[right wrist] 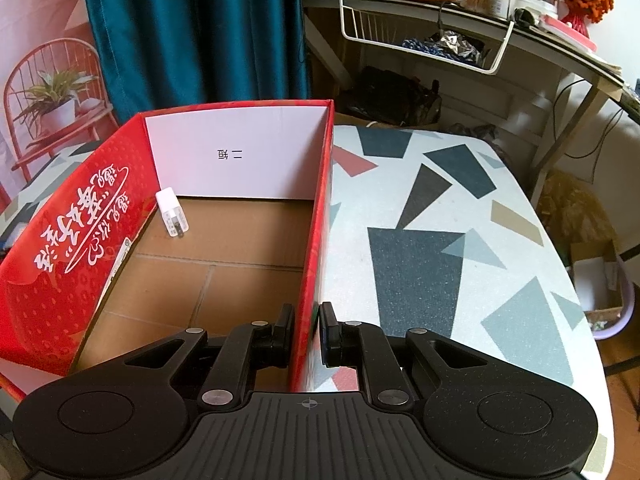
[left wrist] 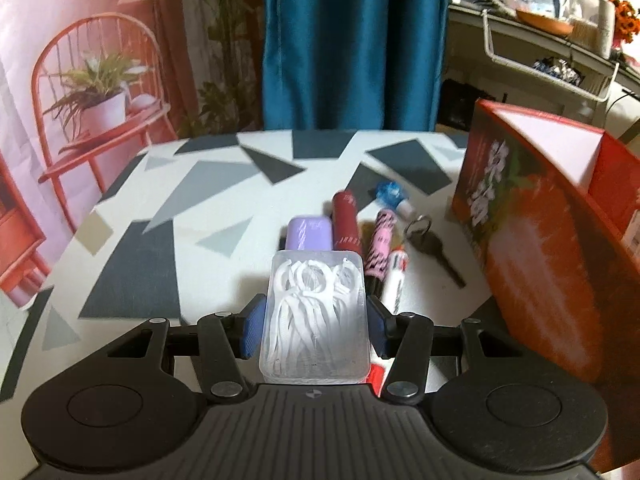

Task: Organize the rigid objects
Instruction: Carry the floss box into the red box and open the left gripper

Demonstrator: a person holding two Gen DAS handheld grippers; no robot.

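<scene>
A clear plastic case of white floss picks (left wrist: pixel 316 320) is clamped between the blue pads of my left gripper (left wrist: pixel 316 326), lifted just above the patterned table (left wrist: pixel 192 200). Beyond it lie a lilac case (left wrist: pixel 310 233), a dark red tube (left wrist: pixel 347 220), a pink-and-black tube (left wrist: pixel 381 246), a white pen (left wrist: pixel 394 280), a key (left wrist: pixel 432 246) and a blue-capped item (left wrist: pixel 390 194). The open red cardboard box (left wrist: pixel 540 224) stands to their right. My right gripper (right wrist: pixel 306 334) is shut on the right wall of that box (right wrist: pixel 316 248). A white charger plug (right wrist: pixel 173 218) lies inside the box.
A teal curtain (left wrist: pixel 352 40) hangs behind the table. A cluttered desk with a white wire basket (right wrist: pixel 420 40) stands at the back right. The table's far edge (right wrist: pixel 576 280) curves off to the right, with a bin on the floor below.
</scene>
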